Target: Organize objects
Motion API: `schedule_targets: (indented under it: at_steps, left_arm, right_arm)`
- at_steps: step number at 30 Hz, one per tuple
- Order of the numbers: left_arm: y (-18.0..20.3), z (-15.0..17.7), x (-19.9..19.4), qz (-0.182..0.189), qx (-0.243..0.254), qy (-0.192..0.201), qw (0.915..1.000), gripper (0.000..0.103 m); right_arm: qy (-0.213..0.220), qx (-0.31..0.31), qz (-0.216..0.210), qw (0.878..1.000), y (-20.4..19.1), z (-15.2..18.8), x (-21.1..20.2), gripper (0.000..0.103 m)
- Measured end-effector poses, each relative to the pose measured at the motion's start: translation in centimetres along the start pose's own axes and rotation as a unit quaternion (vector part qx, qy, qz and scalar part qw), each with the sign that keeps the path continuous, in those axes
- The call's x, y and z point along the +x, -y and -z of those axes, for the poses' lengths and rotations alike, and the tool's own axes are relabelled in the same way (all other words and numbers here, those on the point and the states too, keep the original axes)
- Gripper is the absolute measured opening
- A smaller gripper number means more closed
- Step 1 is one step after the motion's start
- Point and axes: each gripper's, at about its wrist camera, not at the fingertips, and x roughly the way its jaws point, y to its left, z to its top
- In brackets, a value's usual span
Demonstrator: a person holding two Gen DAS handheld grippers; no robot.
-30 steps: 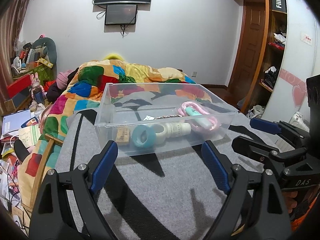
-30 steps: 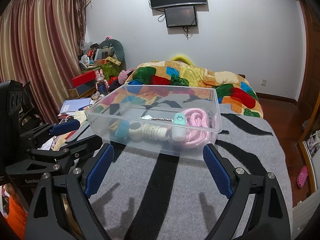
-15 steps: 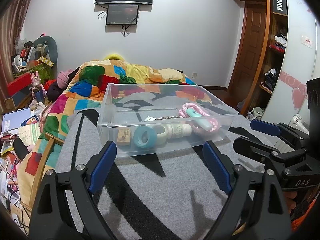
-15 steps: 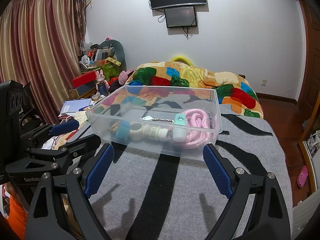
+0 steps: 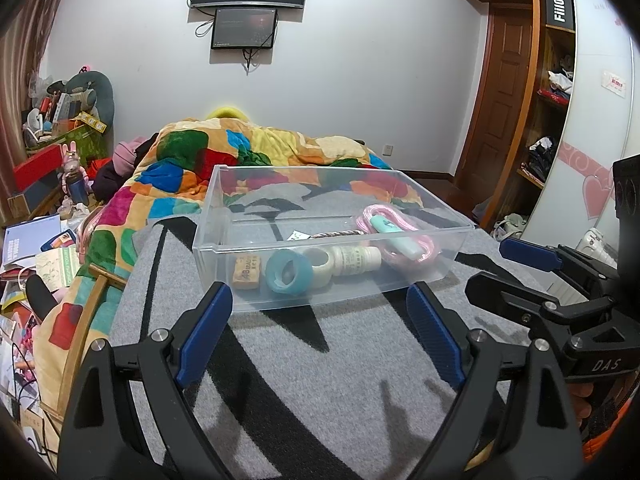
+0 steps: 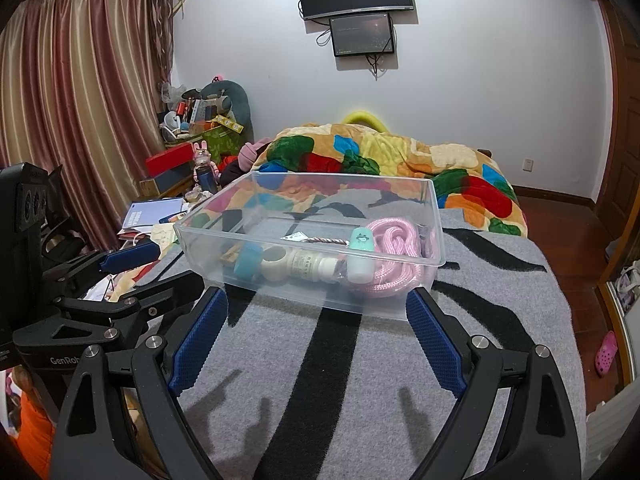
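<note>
A clear plastic bin [image 5: 216, 216] [image 6: 434, 216] stands on a grey and black striped blanket [image 5: 320, 380] [image 6: 340, 380]. Inside lie a tan block [image 5: 247, 273], a teal tape roll [image 5: 289, 272] [image 6: 247, 261], a white ring [image 5: 320, 265] [image 6: 276, 266], a white bottle [image 5: 356, 258] [image 6: 310, 266], a mint handle [image 5: 394, 234] [image 6: 360, 256] and a pink rope [image 5: 426, 246] [image 6: 396, 256]. My left gripper [image 5: 319, 298] is open and empty just before the bin's near wall. My right gripper [image 6: 317, 300] is open and empty at the same wall; it shows at the right of the left view [image 5: 524, 264].
A colourful quilt [image 5: 208, 168] [image 6: 380, 156] covers the bed behind the bin. Books and boxes clutter the left side [image 5: 36, 240] [image 6: 160, 208]. A wardrobe and door [image 5: 552, 120] stand at the right. A pink shoe [image 6: 606, 354] lies on the floor.
Both grippers have crept slightly nearer the bin and risen a little. Nothing in the bin has moved.
</note>
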Motion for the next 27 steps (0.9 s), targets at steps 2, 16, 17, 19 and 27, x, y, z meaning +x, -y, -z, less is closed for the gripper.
schedule_targets:
  at_steps: [2, 16, 17, 19, 27]
  left_arm:
    - [0.05, 0.02, -0.01, 0.001, 0.0, 0.0, 1.0, 0.09]
    - [0.29, 0.15, -0.15, 0.002, -0.002, 0.004, 1.0, 0.095]
    - [0.33, 0.15, -0.21, 0.002, -0.002, 0.004, 1.0, 0.095]
    - [0.34, 0.15, -0.21, 0.002, -0.002, 0.004, 1.0, 0.095]
    - [0.12, 0.09, -0.16, 0.009, -0.006, -0.002, 0.9999, 0.097]
  right_arm:
    - [0.0, 0.0, -0.001, 1.0, -0.18, -0.04, -0.08, 0.089]
    - [0.0, 0.001, -0.002, 1.0, -0.4, -0.08, -0.19, 0.089]
    - [0.0, 0.001, -0.003, 1.0, -0.36, -0.06, -0.19, 0.089]
    - [-0.001, 0.004, -0.007, 1.0, -0.56, -0.03, -0.12, 0.089]
    - [-0.001, 0.004, -0.007, 1.0, -0.69, 0.1, -0.12, 0.089]
